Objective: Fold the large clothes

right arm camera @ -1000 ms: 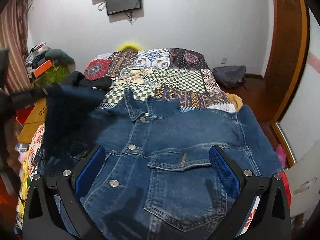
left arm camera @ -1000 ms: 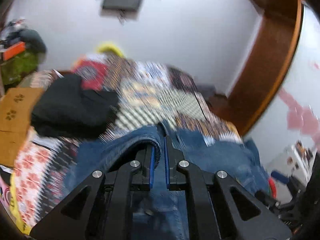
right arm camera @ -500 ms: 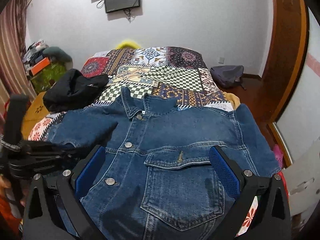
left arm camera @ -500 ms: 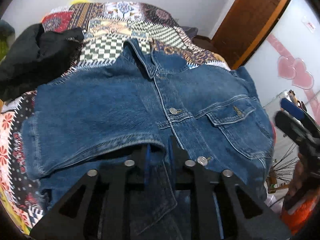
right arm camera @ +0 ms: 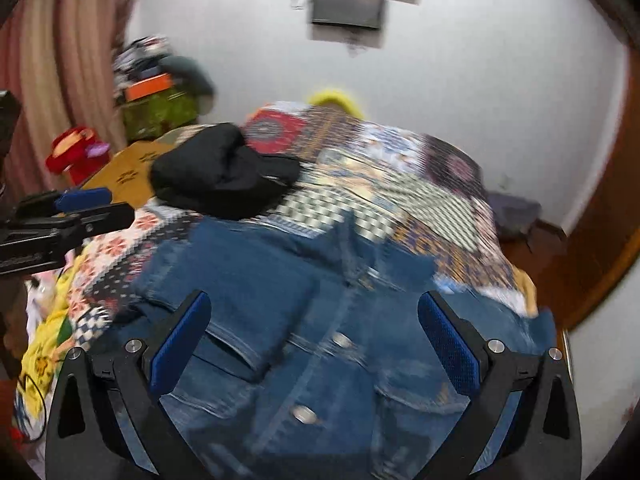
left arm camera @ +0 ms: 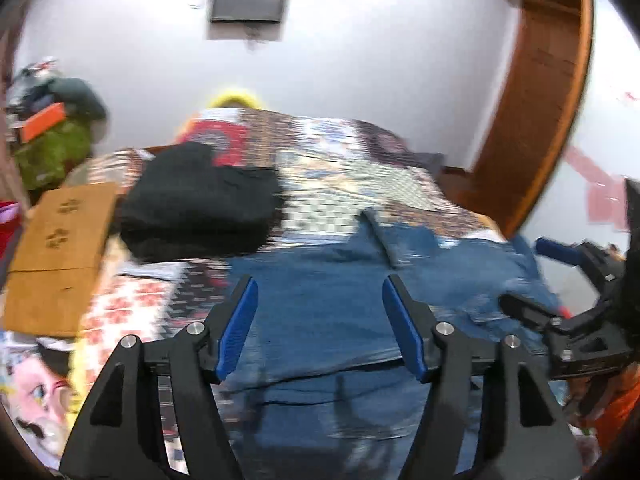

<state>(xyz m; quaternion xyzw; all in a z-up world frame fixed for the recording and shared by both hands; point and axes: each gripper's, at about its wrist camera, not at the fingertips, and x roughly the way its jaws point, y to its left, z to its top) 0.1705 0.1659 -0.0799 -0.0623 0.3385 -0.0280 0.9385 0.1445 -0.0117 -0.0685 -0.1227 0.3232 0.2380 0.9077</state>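
A blue denim jacket (right arm camera: 340, 344) lies front up on the patchwork bed, collar toward the far wall, with its left sleeve folded over the chest (right arm camera: 248, 292). It also shows in the left wrist view (left arm camera: 332, 308). My left gripper (left arm camera: 316, 320) is open and empty, just above the jacket's near left part; it also shows at the left edge of the right wrist view (right arm camera: 80, 208). My right gripper (right arm camera: 314, 344) is open and empty above the jacket's hem; it also shows at the right of the left wrist view (left arm camera: 560, 280). Both views are blurred.
A black garment (right arm camera: 224, 172) lies in a heap on the patchwork bedspread (right arm camera: 400, 184) beyond the jacket. A cardboard box (left arm camera: 60, 252) stands left of the bed, with cluttered bins (right arm camera: 160, 108) behind. A wooden door frame (left arm camera: 536, 120) is at the right.
My left gripper has let go of the sleeve, opened, and lifted back; the sleeve now lies folded across the jacket's front. The right gripper stayed open and shifted its view to the left.
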